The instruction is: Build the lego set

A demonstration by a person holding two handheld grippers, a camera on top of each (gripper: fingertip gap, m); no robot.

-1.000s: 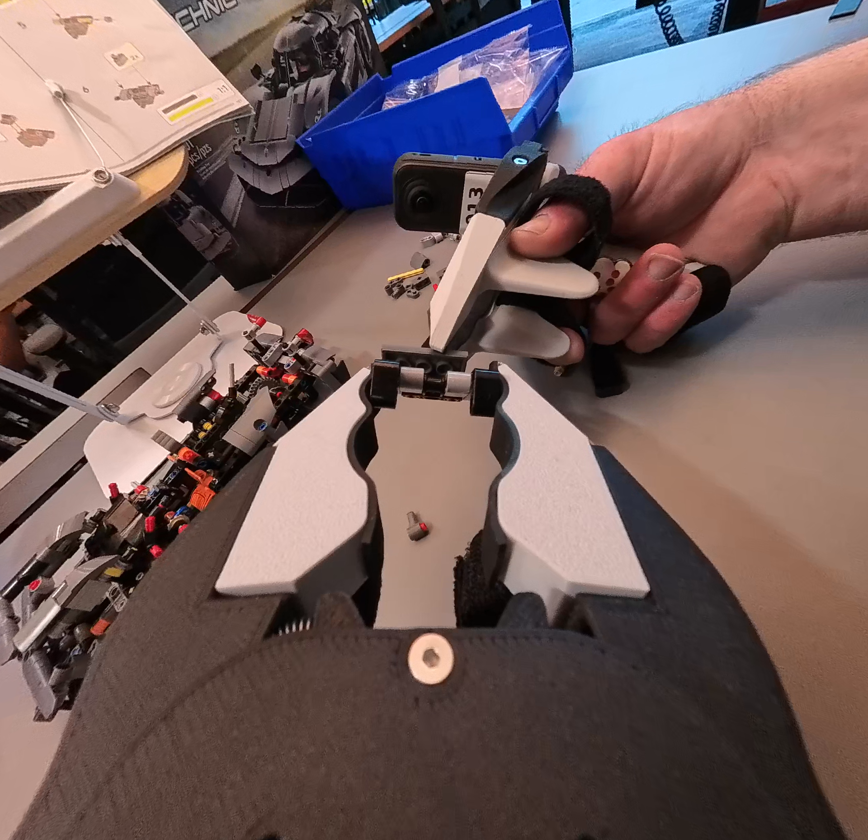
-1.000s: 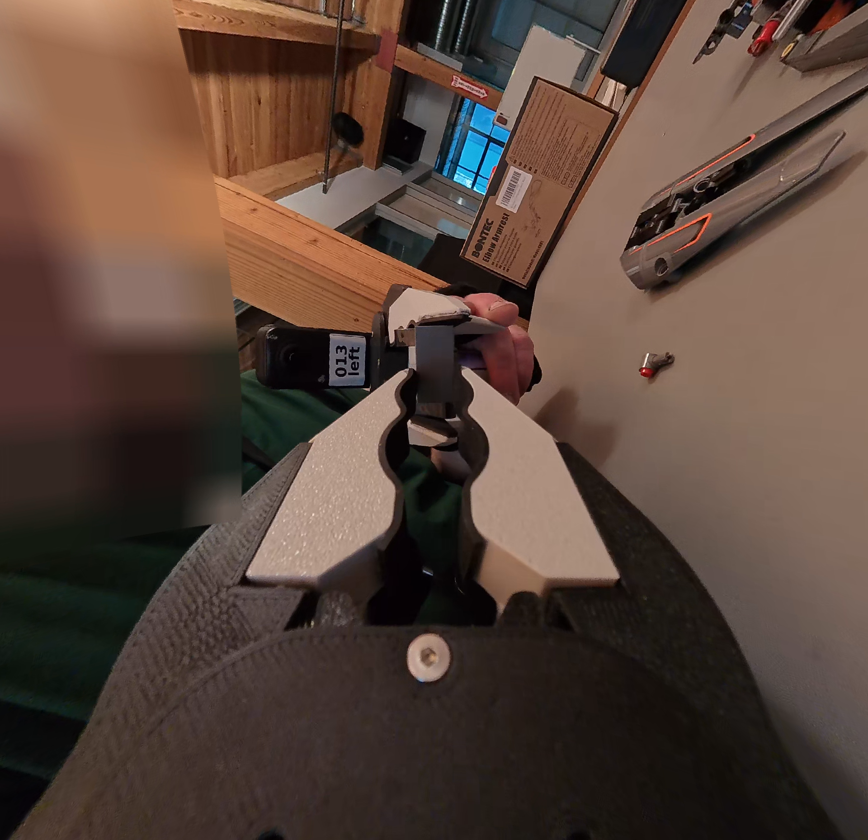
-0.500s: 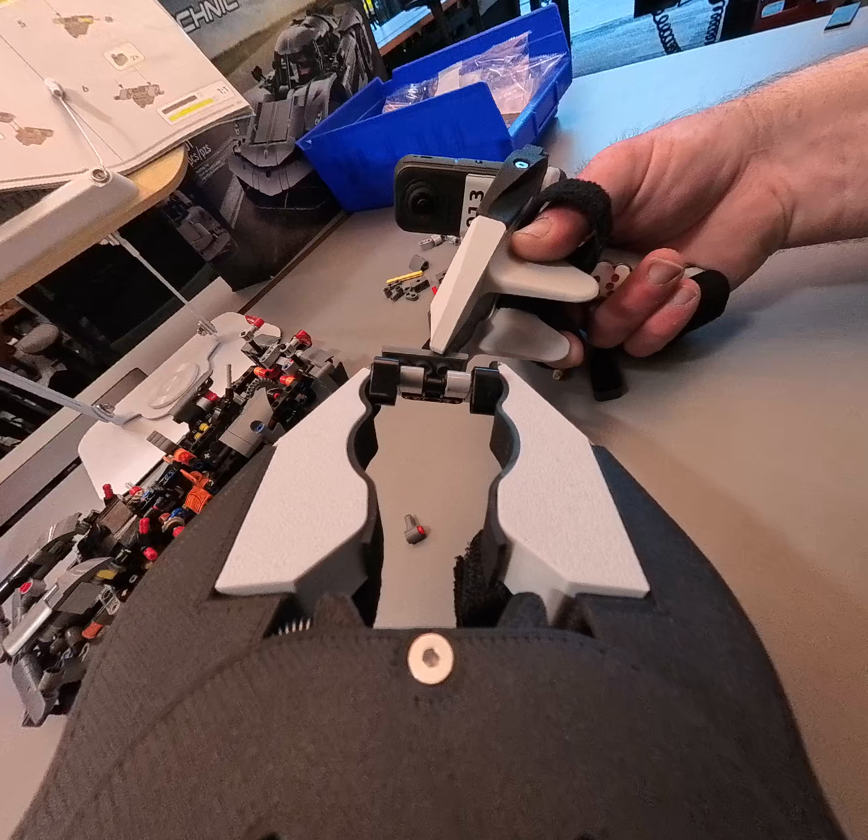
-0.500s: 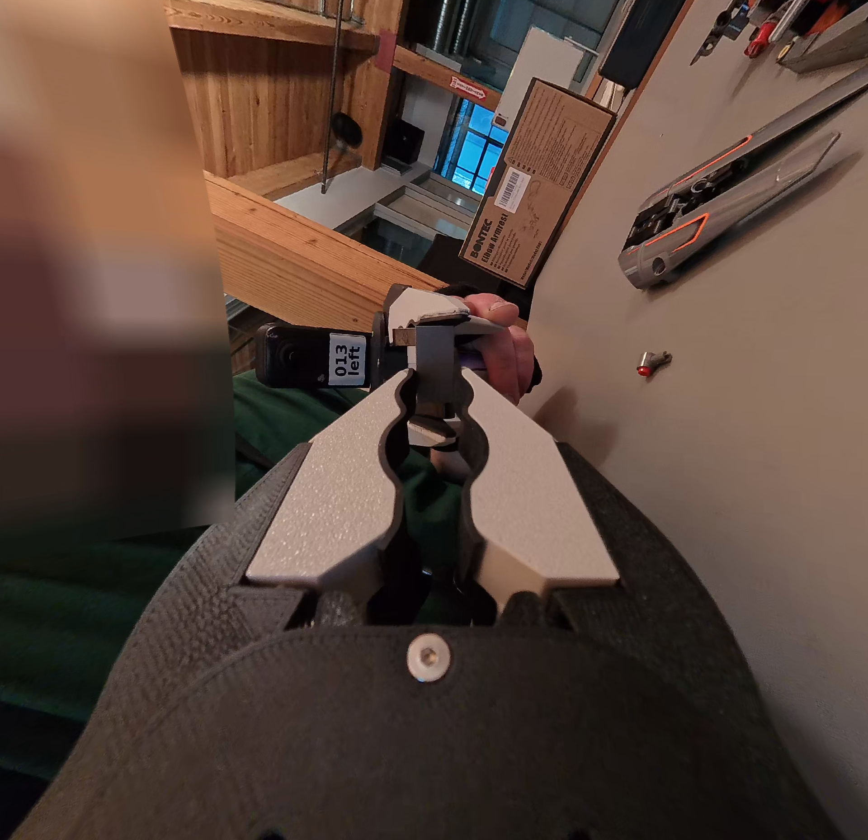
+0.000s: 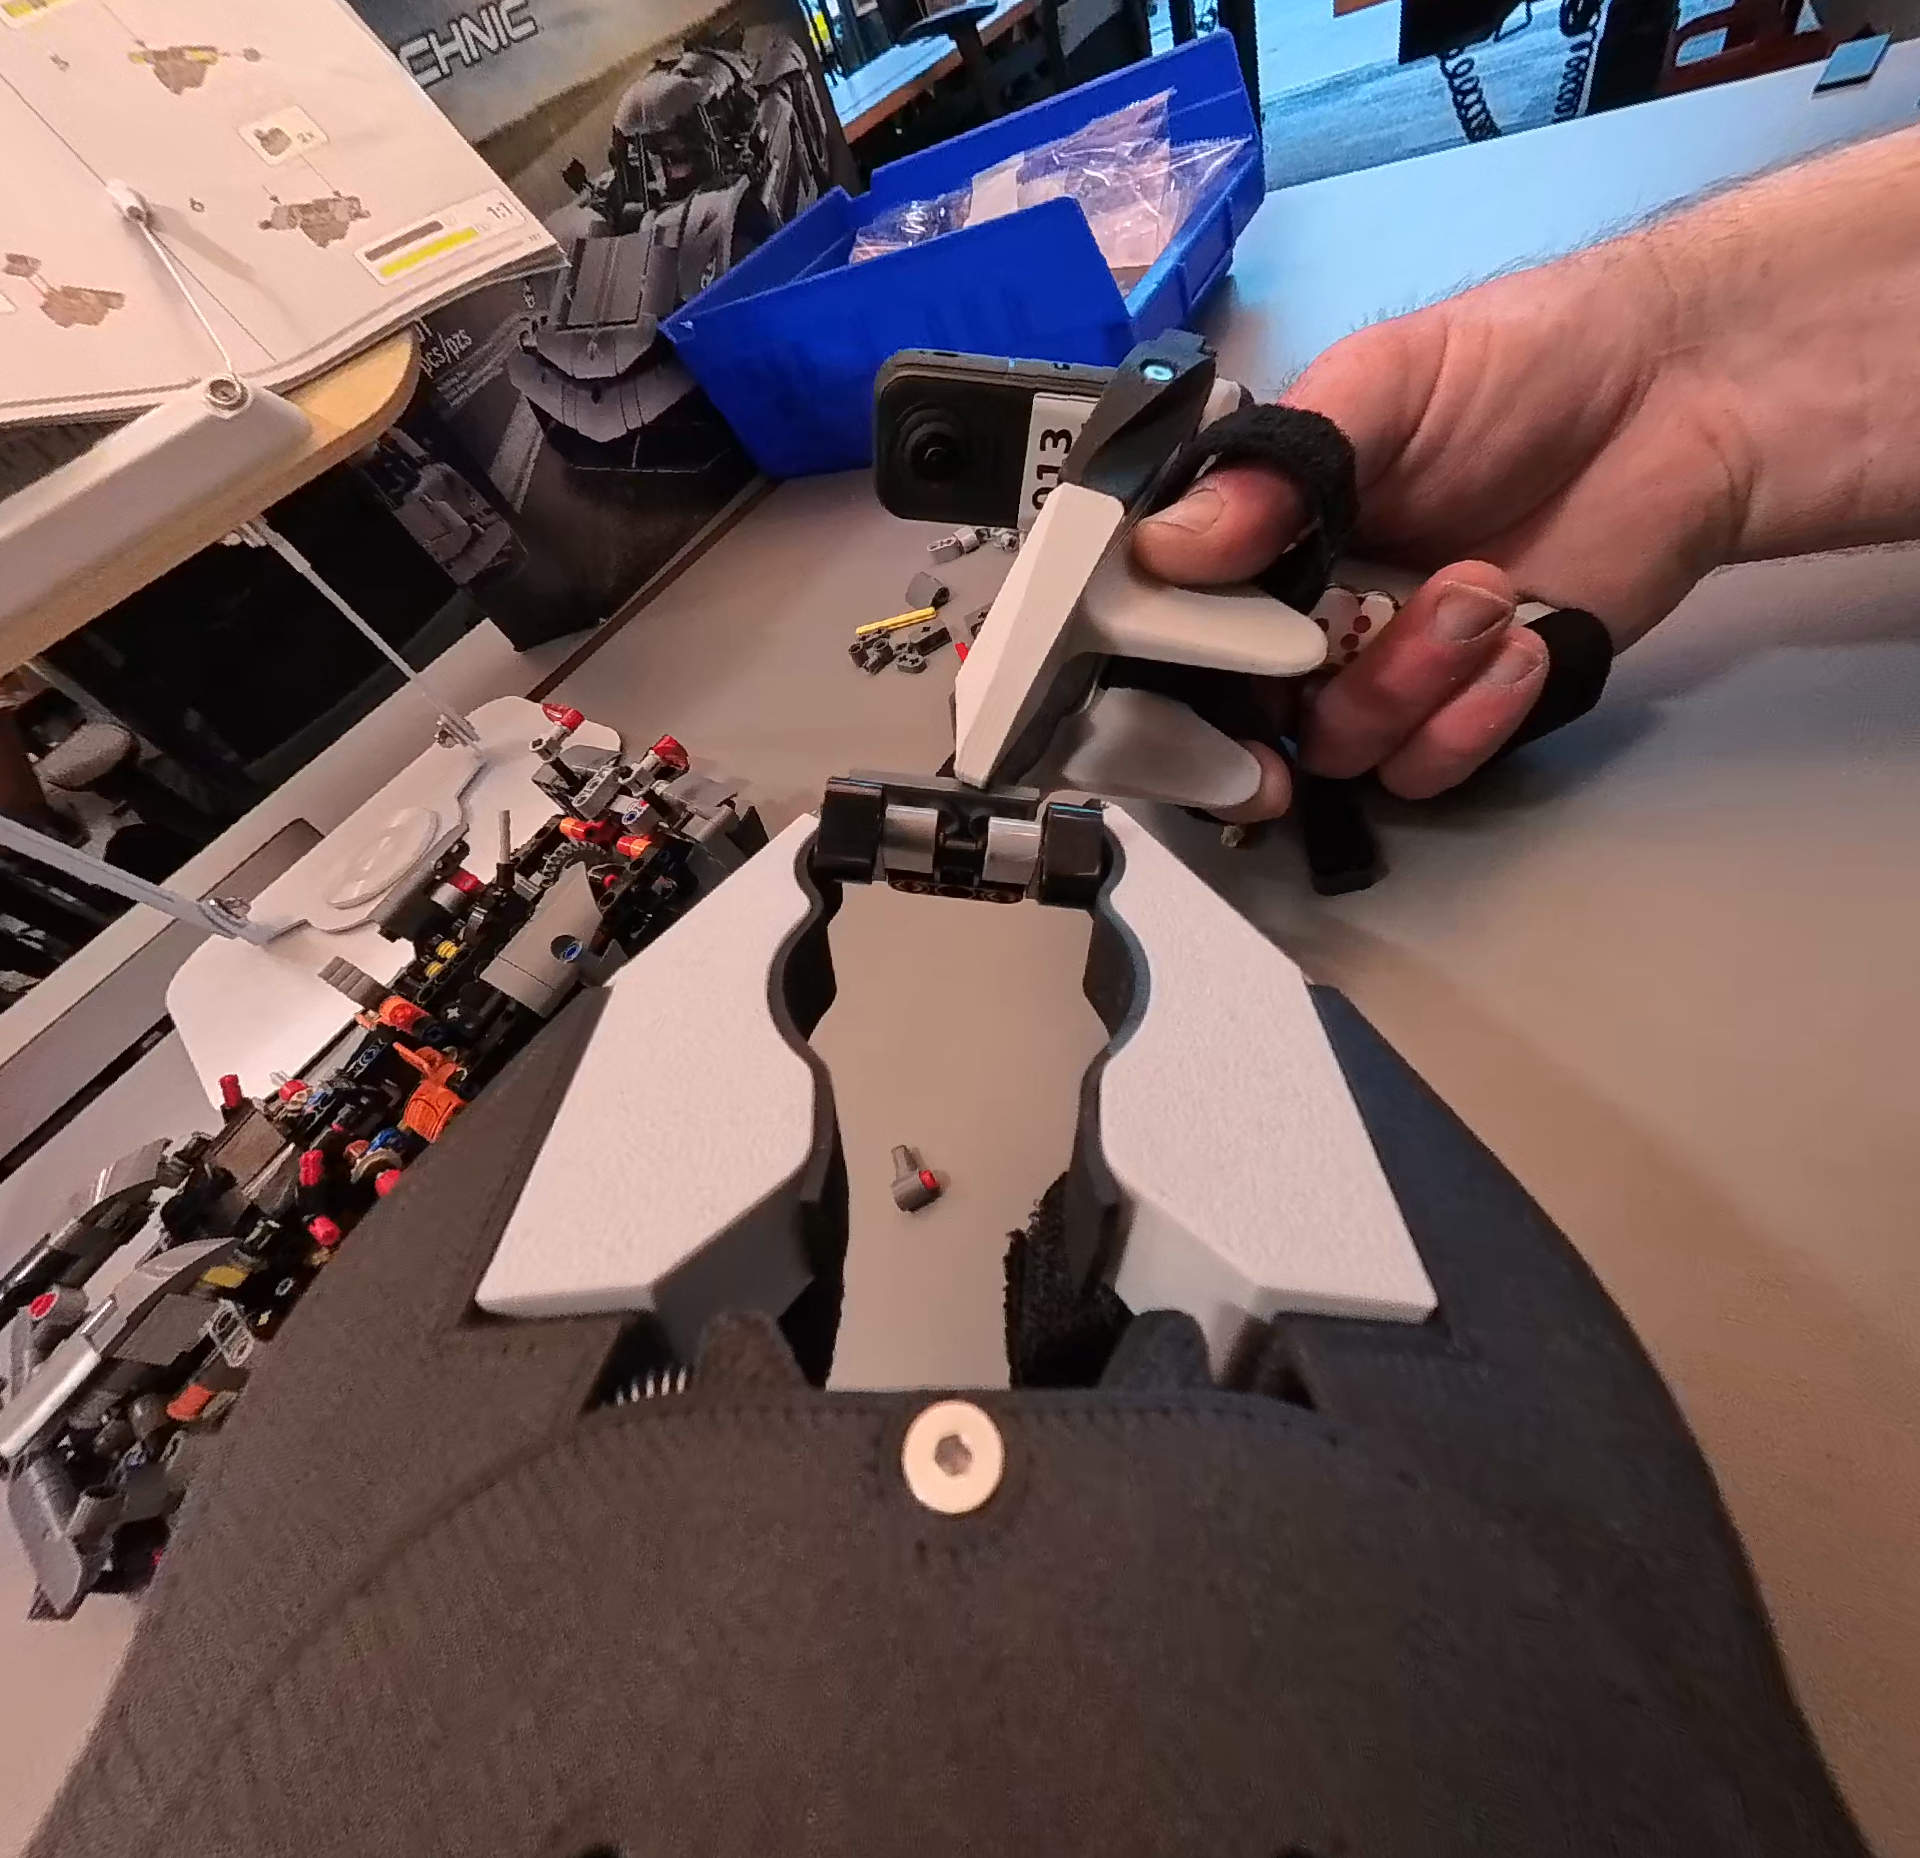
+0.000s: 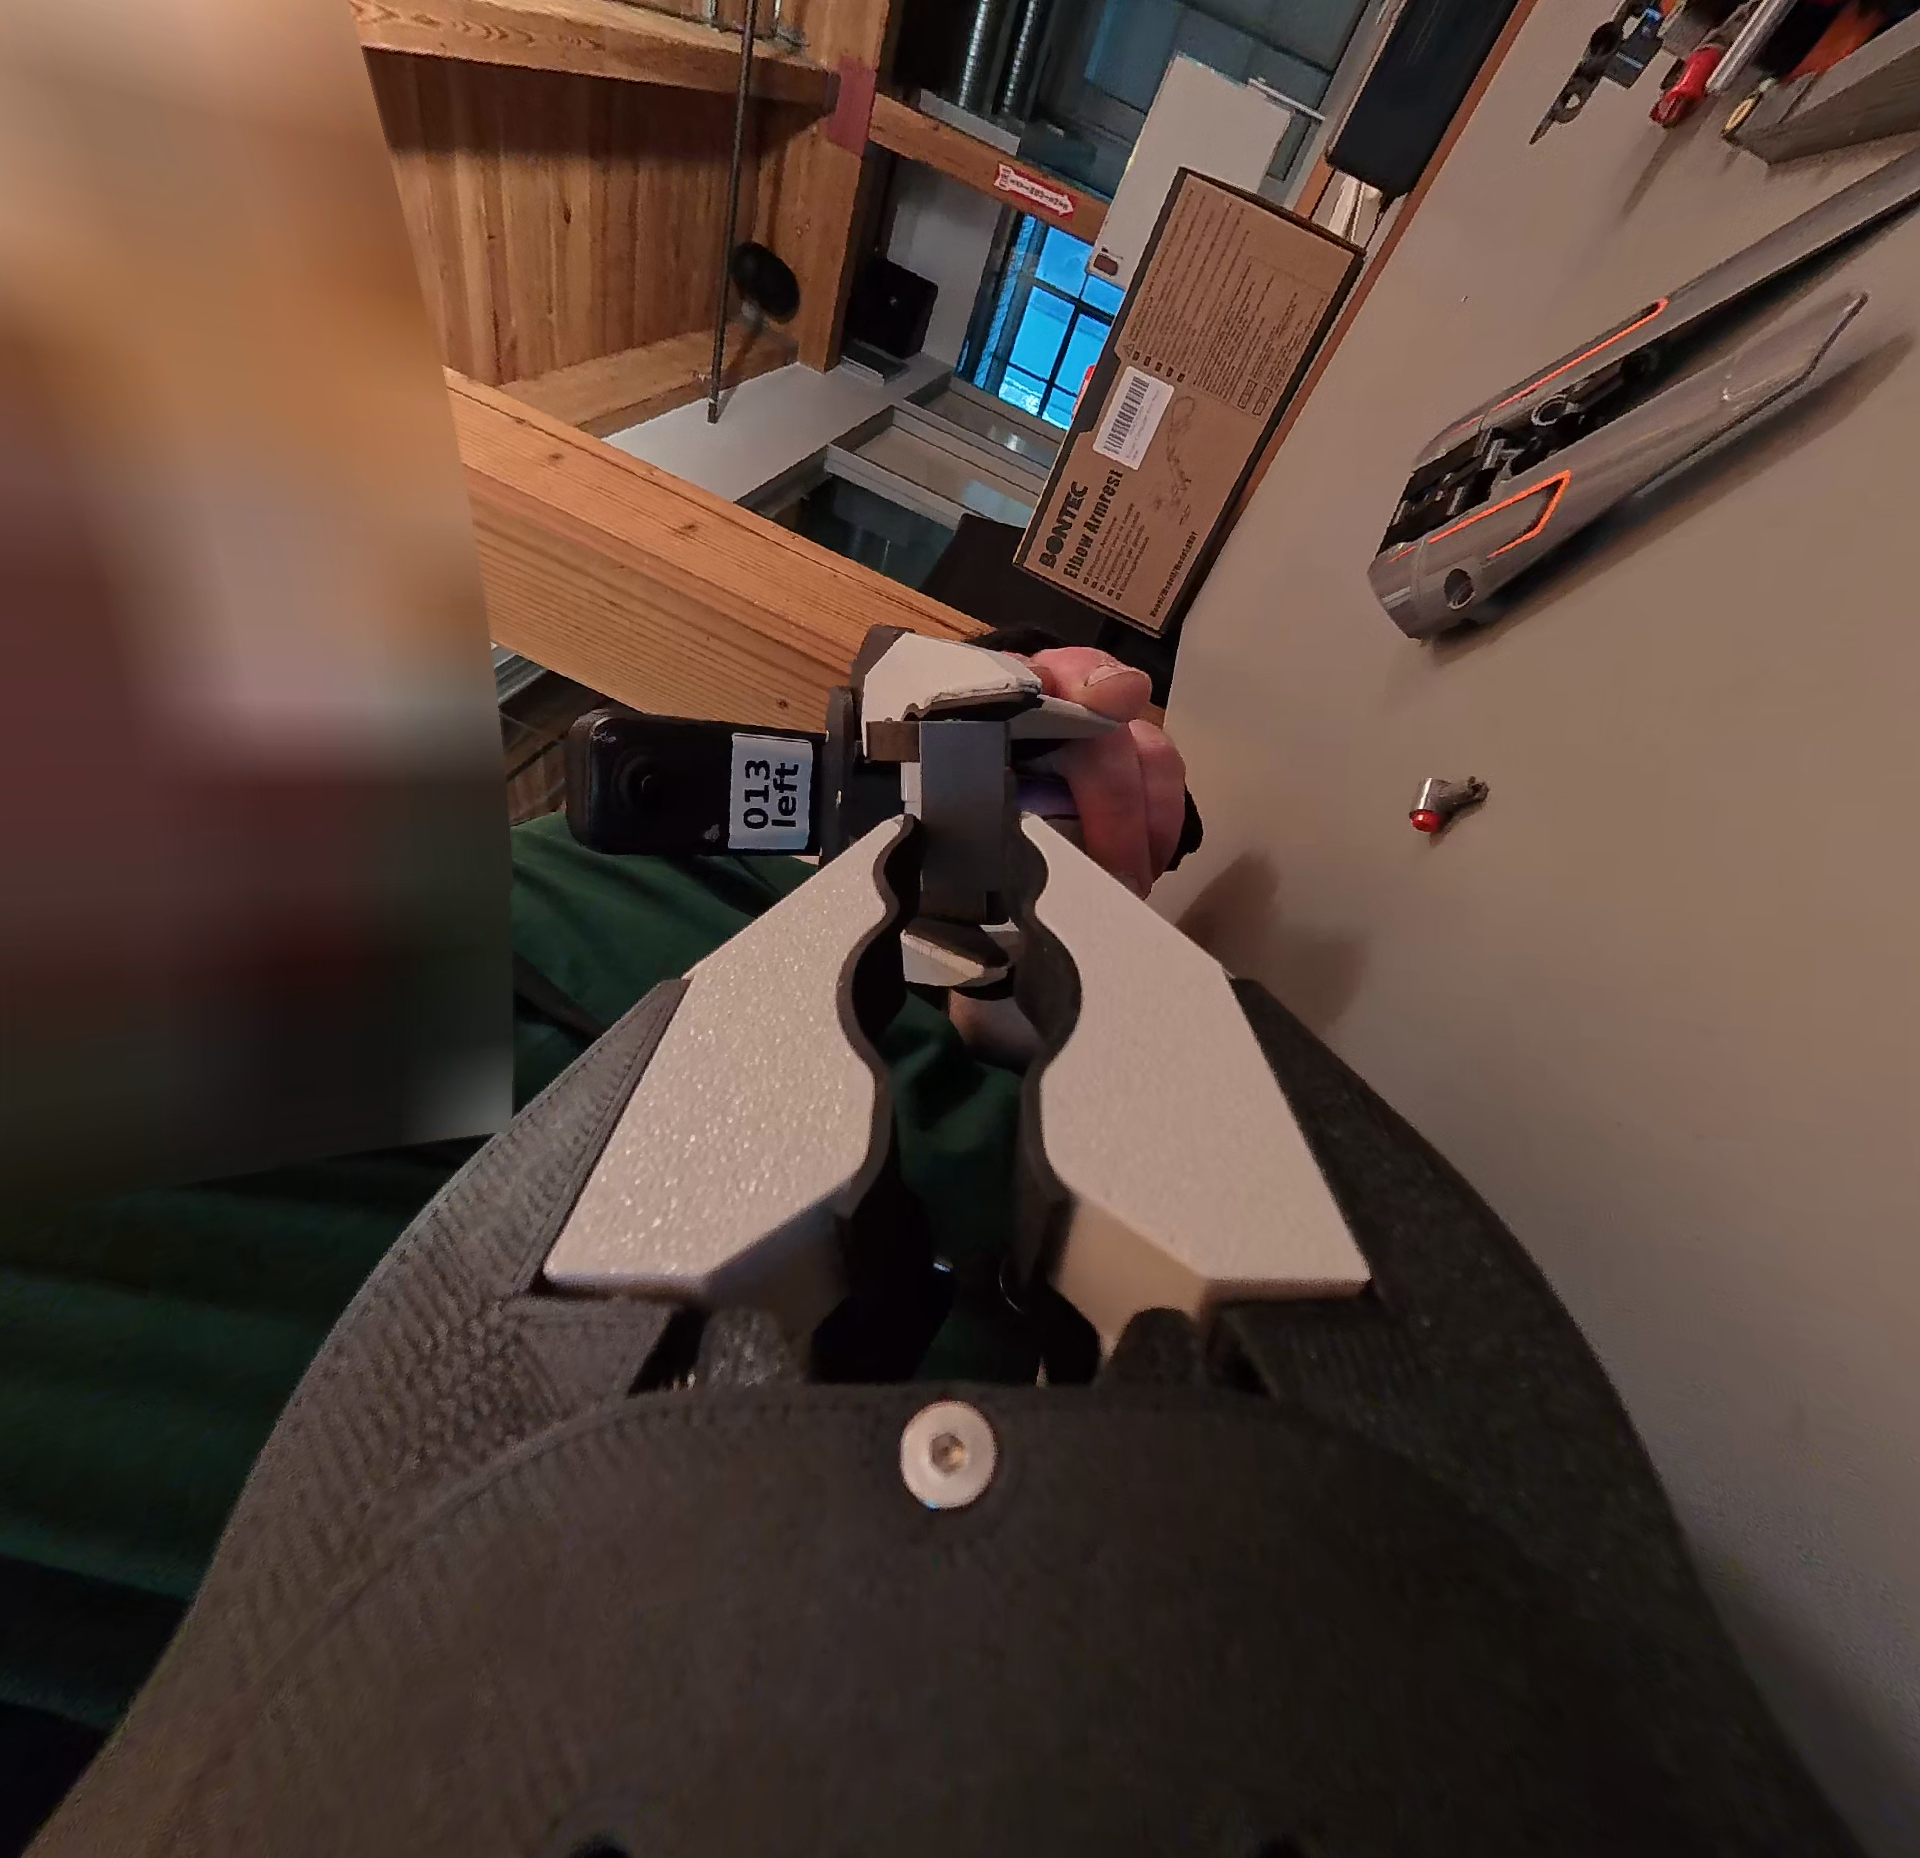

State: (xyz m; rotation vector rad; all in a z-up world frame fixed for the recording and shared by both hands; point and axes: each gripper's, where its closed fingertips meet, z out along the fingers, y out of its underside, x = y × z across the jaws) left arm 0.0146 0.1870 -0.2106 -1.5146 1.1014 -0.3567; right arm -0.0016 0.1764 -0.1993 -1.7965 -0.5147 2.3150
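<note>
A: Where's the lego piece [image 5: 958, 844]?

B: Clamped at the left gripper [image 5: 958, 858] tips, long axis crosswise between both jaws.

A: And the right gripper [image 6: 964, 852]?

B: Nearly closed, pinching the same piece's dark plate edge-on, from the opposite side.

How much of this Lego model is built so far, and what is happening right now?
Partly built: a dark chassis with red and orange pins lies on the table. In hand: the left gripper clamps a small black-and-grey sub-assembly, which the right gripper also grips. Left: loose pieces, a stray grey pin and bagged parts in the blue bin.
</note>
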